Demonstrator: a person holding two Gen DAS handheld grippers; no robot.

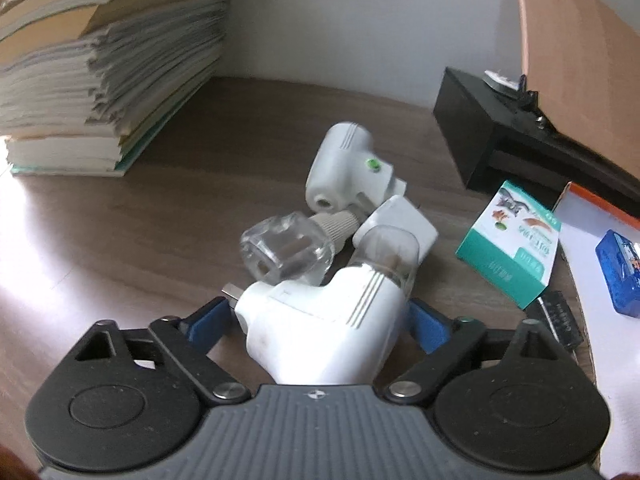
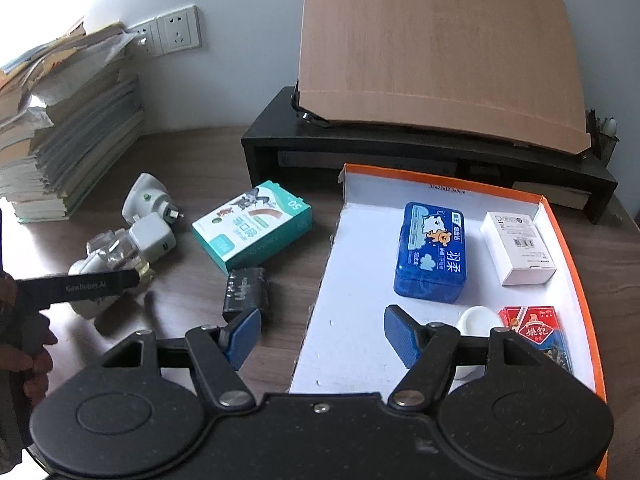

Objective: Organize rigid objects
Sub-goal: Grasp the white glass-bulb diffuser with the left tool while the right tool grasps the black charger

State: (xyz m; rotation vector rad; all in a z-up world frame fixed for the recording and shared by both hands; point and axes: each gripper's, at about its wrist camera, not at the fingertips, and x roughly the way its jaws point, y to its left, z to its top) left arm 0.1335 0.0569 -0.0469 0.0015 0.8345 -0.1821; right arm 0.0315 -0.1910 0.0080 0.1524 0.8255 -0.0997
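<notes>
Gripping a white plug adapter [image 1: 320,328] between its blue fingers [image 1: 210,320], the left gripper [image 1: 320,316] sits closed on it at the near edge of the plug pile, low over the counter [image 1: 160,200]. Just beyond the adapter lie a clear plug [image 1: 286,246], a small white charger [image 1: 396,226] and a second white adapter [image 1: 346,168], touching in a heap. The right gripper [image 2: 322,334] hangs wide open and empty, straddling the left wall of the orange-rimmed box [image 2: 576,280]. Judging by what lies there, sorting is roughly half done: a blue tin [image 2: 432,252], white carton [image 2: 518,252], red card pack [image 2: 536,332] and white cap [image 2: 478,320] are inside; the plugs, green box [image 2: 252,230] and black block [image 2: 246,292] remain outside. Only the right view shows the box's contents; only the left shows the grasp.
</notes>
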